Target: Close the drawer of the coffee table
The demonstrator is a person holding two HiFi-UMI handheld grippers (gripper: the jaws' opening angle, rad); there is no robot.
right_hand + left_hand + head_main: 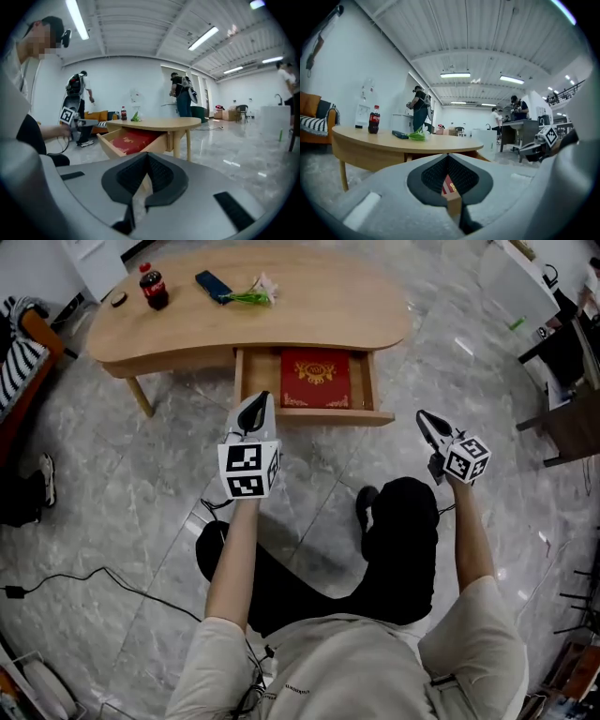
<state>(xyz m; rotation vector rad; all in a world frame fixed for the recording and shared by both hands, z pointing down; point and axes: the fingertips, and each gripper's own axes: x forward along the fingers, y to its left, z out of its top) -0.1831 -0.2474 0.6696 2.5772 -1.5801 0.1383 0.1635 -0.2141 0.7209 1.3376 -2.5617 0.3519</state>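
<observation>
Overhead, the coffee table (309,306) sits upper centre, its drawer (319,416) open with a red booklet (315,378) inside. The left gripper (257,404) is at the drawer's left front corner; the right gripper (427,423) hangs further right.

Left gripper view: jaws together, empty, wood close ahead.

Right gripper view: jaws together, empty; only here the drawer (107,140) shows side-on.

Likely next: push the front squarely inward.

The floor (112,502) was shiny grey stone with pale lines. The walls (351,70) were white. Long lights (455,75) glowed on the ribbed ceiling (468,33). An orange sofa (308,105) with a striped blanket (314,123) stood by the wall.
</observation>
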